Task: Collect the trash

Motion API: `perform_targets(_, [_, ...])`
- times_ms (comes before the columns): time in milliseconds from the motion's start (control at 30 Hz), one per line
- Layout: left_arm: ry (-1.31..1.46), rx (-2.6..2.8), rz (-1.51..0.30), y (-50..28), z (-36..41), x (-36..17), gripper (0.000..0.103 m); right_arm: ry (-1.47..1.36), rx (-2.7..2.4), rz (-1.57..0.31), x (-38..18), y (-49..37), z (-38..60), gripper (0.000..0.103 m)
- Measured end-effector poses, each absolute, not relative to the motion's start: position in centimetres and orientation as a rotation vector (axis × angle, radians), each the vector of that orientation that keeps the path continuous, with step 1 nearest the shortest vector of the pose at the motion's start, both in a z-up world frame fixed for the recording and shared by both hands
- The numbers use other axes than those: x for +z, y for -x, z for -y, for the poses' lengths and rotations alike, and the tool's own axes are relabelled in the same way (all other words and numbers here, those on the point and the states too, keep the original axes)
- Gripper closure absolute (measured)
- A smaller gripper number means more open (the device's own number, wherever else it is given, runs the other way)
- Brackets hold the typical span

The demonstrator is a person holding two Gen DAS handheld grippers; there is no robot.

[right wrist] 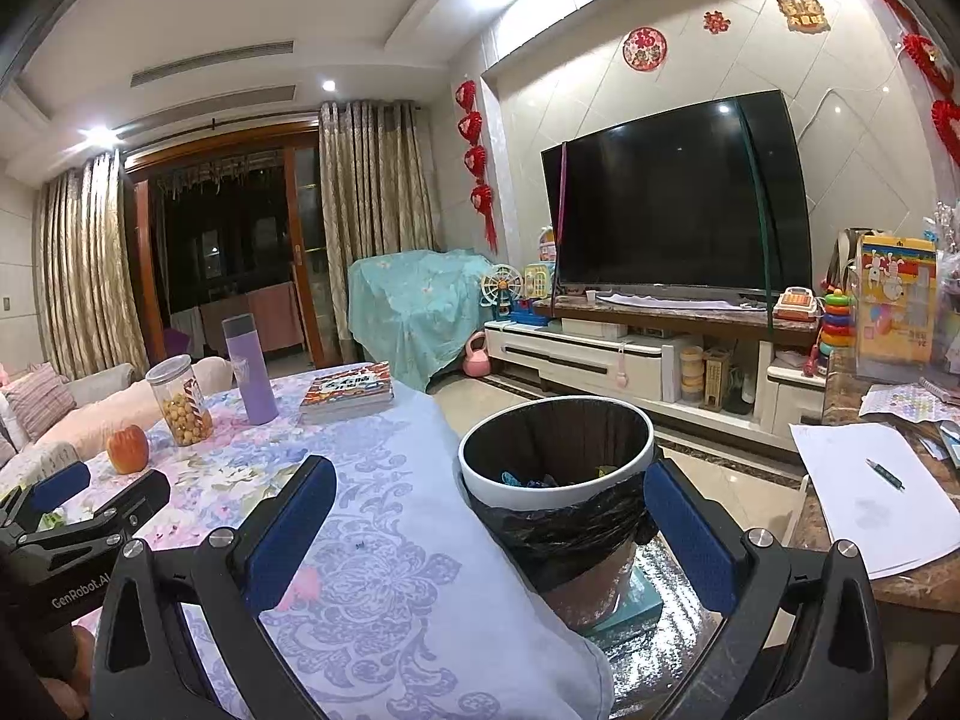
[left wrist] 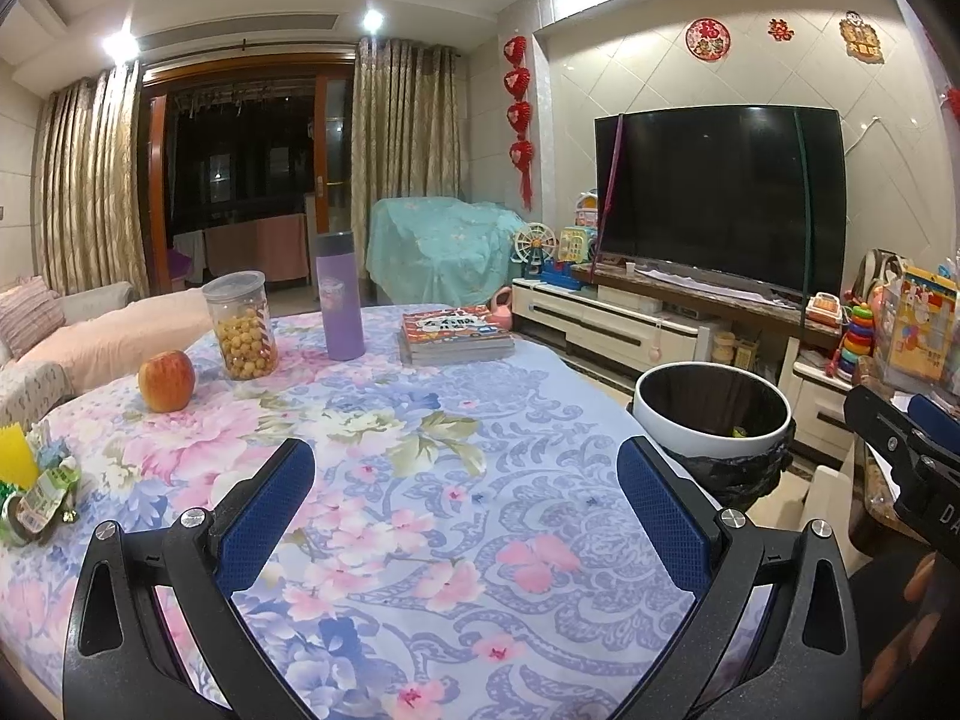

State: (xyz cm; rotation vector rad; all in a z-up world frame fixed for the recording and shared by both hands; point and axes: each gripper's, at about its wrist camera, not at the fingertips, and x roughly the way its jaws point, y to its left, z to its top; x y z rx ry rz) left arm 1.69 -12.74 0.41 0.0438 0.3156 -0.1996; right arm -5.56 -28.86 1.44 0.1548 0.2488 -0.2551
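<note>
Both grippers, left gripper (left wrist: 465,516) & right gripper (right wrist: 489,531), wide open, holding nothing. Wrappers (left wrist: 39,498) at desk (left wrist: 420,480) left edge; bin (right wrist: 555,450) well apart. Risk: crinkly wrappers slip mid-carry.

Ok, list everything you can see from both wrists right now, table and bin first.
Red-yellow apple: one, table's far left.
Clear plastic jar of yellow balls: one, beside the apple.
Lilac flask: one, upright, mid-table.
Red-covered books: a stack, far table edge.
Crumpled green-white wrappers: a cluster, table's left edge.
White-rimmed bin with black liner: one, off the table's right, some trash inside.
Floral tablecloth: one, pink-blue.
Black television: one, on the cabinet.
Left gripper: open, empty.
Right gripper: open, empty.
</note>
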Motion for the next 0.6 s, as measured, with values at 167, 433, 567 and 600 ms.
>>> perform_targets(167, [-0.048, -0.199, -0.318, -1.83, 12.79, 0.33, 0.000, -0.153, -0.255, -0.248, 1.42, 5.56, 28.92, 0.000])
perform_targets(433, [-0.050, -0.200, -0.318, -1.90, 12.67, 0.27, 0.000, -0.155, -0.255, -0.249, 1.44, 5.55, 28.92, 0.000])
perform_targets(567, [-0.051, -0.198, -0.318, -1.90, 12.59, 0.26, 0.000, -0.154, -0.254, -0.249, 1.48, 5.55, 28.88, 0.000])
perform_targets(600, [-0.050, -0.200, -0.319, -1.93, 12.53, 0.29, 0.000, -0.154, -0.255, -0.249, 1.46, 5.55, 28.93, 0.000])
